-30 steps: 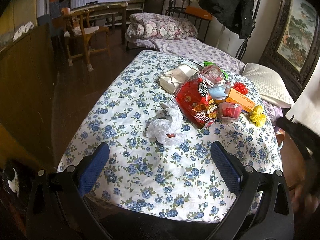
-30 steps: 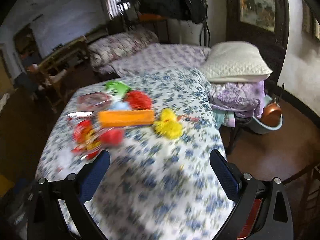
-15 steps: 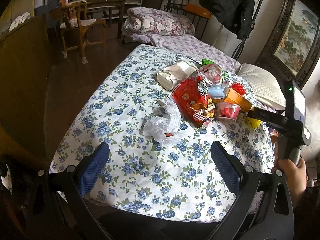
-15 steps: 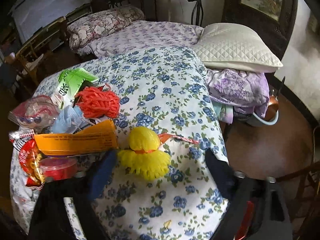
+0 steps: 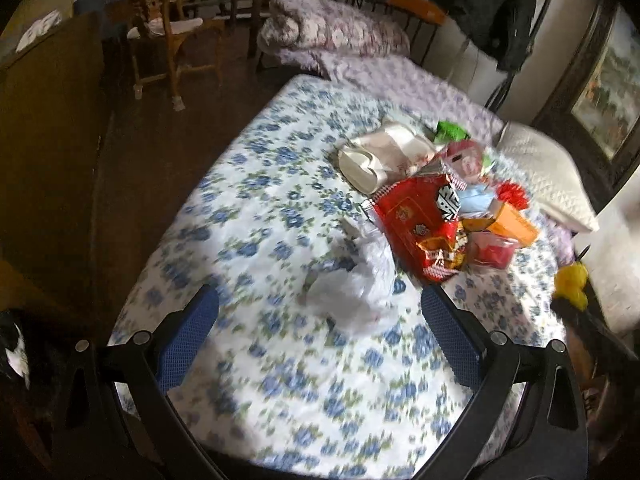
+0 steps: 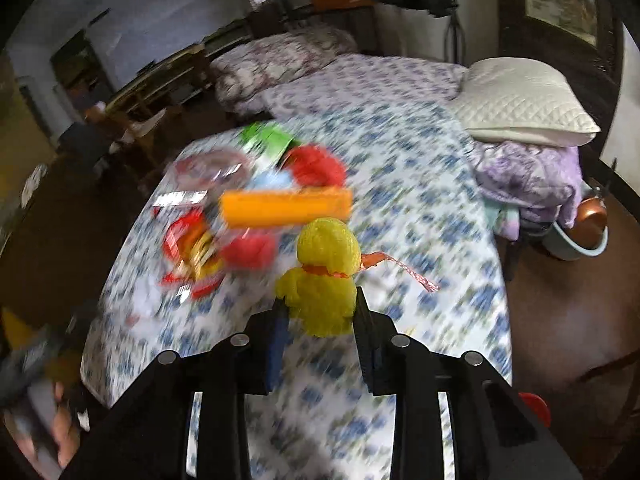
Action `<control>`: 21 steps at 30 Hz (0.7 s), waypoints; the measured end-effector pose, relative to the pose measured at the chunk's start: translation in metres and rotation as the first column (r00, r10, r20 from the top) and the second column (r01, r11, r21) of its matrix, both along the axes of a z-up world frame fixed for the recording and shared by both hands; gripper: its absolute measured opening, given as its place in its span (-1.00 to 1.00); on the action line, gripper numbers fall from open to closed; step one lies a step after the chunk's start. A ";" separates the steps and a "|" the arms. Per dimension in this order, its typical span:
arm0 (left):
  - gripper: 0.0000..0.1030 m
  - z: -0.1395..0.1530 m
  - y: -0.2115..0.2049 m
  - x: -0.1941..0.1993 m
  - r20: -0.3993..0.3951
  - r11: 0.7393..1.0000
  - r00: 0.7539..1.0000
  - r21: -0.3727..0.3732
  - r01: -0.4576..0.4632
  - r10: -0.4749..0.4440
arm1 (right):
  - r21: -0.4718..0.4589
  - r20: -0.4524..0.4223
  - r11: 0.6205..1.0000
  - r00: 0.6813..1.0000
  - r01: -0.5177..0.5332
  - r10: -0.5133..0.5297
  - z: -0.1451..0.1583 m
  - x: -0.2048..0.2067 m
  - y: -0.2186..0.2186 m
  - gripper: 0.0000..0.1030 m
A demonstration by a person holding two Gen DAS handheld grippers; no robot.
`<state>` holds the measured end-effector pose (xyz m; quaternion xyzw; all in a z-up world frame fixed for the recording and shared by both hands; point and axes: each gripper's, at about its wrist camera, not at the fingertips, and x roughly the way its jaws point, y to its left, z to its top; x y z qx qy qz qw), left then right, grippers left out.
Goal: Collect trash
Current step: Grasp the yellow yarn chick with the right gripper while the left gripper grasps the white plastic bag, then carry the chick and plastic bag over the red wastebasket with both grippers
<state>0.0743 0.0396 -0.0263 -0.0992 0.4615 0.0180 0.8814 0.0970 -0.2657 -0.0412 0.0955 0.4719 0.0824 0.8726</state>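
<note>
My right gripper [image 6: 320,312] is shut on a yellow foam net [image 6: 325,272] with an orange-red ribbon, held above the flowered bed cover [image 6: 420,216]. The net also shows at the right edge of the left wrist view [image 5: 572,284]. My left gripper [image 5: 320,312] is open and empty, above a crumpled white plastic bag [image 5: 356,284]. Behind the bag lies a trash pile: a red snack wrapper [image 5: 416,220], an orange box [image 5: 516,224], a red cup [image 5: 492,250], a red foam net [image 5: 512,194], a green wrapper [image 5: 452,132] and a white pouch [image 5: 380,156].
A white pillow [image 6: 520,100] lies at the bed's right on purple bedding [image 6: 528,176]. A basin with a copper kettle [image 6: 588,224] stands on the floor beside the bed. A wooden chair [image 5: 168,40] and a folded quilt [image 5: 332,32] are beyond.
My right gripper closed on the yellow foam net and lifted it off the cover. My left gripper moved closer over the white plastic bag.
</note>
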 end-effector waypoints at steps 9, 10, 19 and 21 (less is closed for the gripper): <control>0.87 -0.004 -0.031 0.014 0.013 0.979 0.997 0.189 0.076 -0.080 | 0.012 -0.048 1.000 0.999 -0.022 0.023 -0.019 -0.002 -0.008 -0.39; 0.84 -0.009 -0.030 0.014 -0.009 0.979 0.997 0.186 0.081 -0.081 | 0.015 -0.048 1.000 0.999 -0.023 0.023 -0.021 -0.001 -0.010 -0.39; 0.11 -0.040 -0.032 0.031 -0.126 0.978 0.984 0.148 0.144 -0.126 | -0.004 -0.077 0.998 0.995 -0.066 0.066 -0.030 0.004 0.000 -0.36; 0.11 -0.041 -0.035 0.032 -0.124 0.977 0.984 0.154 0.150 -0.132 | -0.010 -0.088 0.997 0.994 -0.070 0.069 -0.032 0.006 0.002 -0.33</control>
